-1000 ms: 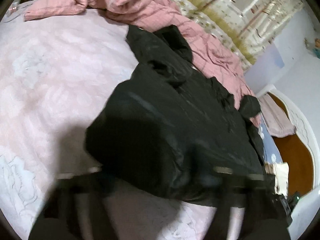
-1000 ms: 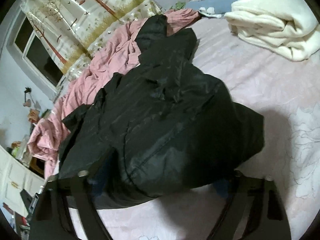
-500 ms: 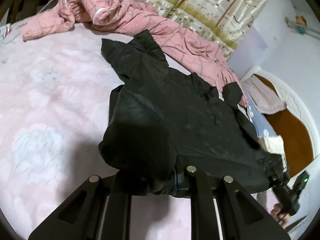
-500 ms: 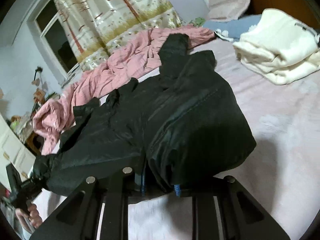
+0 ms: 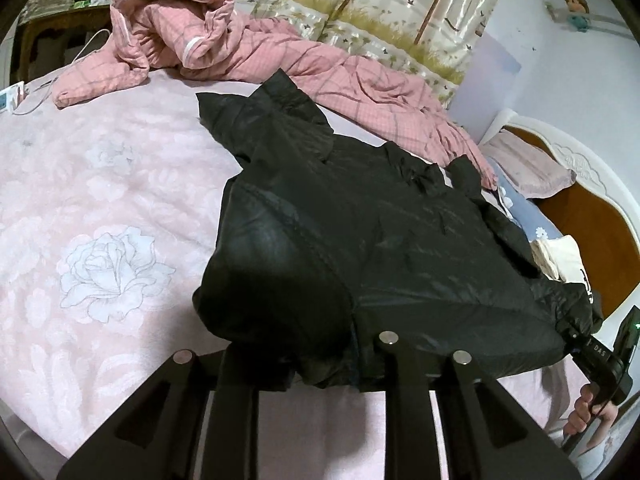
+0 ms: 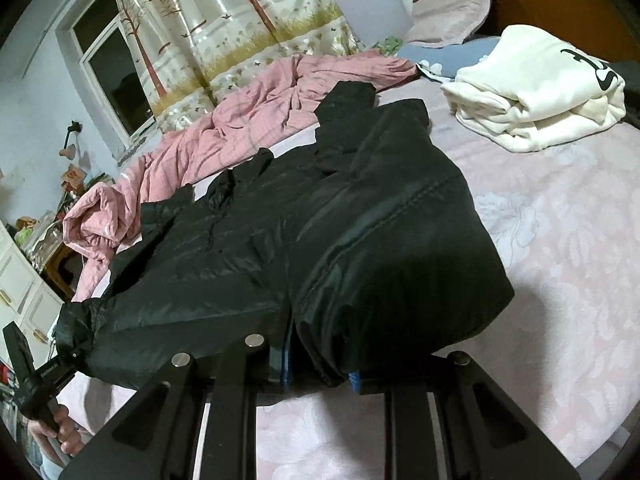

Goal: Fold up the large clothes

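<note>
Jacket [image 5: 400, 240], black and padded, lies across the middle of the bed [image 5: 100, 184], its hem at the near edge, lifted and stretched between both tongs.

Left tongs [image 5: 320, 372]: nearly closed, clamped on the left corner of the hem; the log has the jaws easing open a little, yet fabric is bunched between the pads. Left sleeve is folded over the body, forming a thick roll.

Right tongs [image 6: 320, 376]: nearly closed, gripping the right hem corner, blue lining showing between the pads. Right sleeve likewise lies folded in.

Risks, as judged:
- Slippery shell plus a thick wad in narrow jaws: a corner could slide out, more likely on the left if that grip loosens.
- Uneven lift of the two corners would skew the fold line.
- Carrying the hem toward the collar could shake the folded sleeves loose.
- Collar end lies just beside the pink quilt [image 5: 320, 64] along the far edge; a long throw could land the hem on it.

Room: left part of the bed is bare sheet, wide open. Right part holds a folded white garment [image 6: 540, 92] toward the headboard corner, well apart from the jacket. Near edge is free.
</note>
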`<state>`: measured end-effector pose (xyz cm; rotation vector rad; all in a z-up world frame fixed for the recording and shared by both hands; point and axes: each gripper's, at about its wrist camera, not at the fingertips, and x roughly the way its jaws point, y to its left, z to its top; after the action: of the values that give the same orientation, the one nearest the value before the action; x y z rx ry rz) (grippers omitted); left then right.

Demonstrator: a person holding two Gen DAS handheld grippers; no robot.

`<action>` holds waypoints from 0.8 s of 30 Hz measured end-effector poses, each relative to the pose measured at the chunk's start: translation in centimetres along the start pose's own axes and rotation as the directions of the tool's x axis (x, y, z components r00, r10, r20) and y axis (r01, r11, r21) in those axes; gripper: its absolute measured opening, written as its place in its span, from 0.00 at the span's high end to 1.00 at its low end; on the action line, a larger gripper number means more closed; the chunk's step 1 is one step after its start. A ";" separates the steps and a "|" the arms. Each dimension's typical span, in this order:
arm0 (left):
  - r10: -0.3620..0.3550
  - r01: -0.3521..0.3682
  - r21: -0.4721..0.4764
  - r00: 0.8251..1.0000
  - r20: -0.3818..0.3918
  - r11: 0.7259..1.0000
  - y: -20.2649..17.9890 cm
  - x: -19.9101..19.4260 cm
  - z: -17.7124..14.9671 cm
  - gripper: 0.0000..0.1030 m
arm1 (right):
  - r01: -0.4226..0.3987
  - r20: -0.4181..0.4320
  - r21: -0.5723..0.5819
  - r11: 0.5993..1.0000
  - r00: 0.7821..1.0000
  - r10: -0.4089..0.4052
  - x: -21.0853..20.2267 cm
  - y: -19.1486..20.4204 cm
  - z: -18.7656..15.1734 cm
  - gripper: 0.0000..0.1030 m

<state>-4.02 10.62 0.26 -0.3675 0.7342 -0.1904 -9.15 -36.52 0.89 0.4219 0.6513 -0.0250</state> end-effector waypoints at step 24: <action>0.241 -0.349 0.230 0.887 0.394 0.908 -3.0 -4.2 -0.1 0.03 | 0.305 0.348 -0.147 0.941 0.907 -0.240 -5.6 2.2 1.5 0.18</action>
<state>-7.27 9.07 3.99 0.0056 0.3826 0.0622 -12.41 -35.75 6.13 0.1241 0.3760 -0.2907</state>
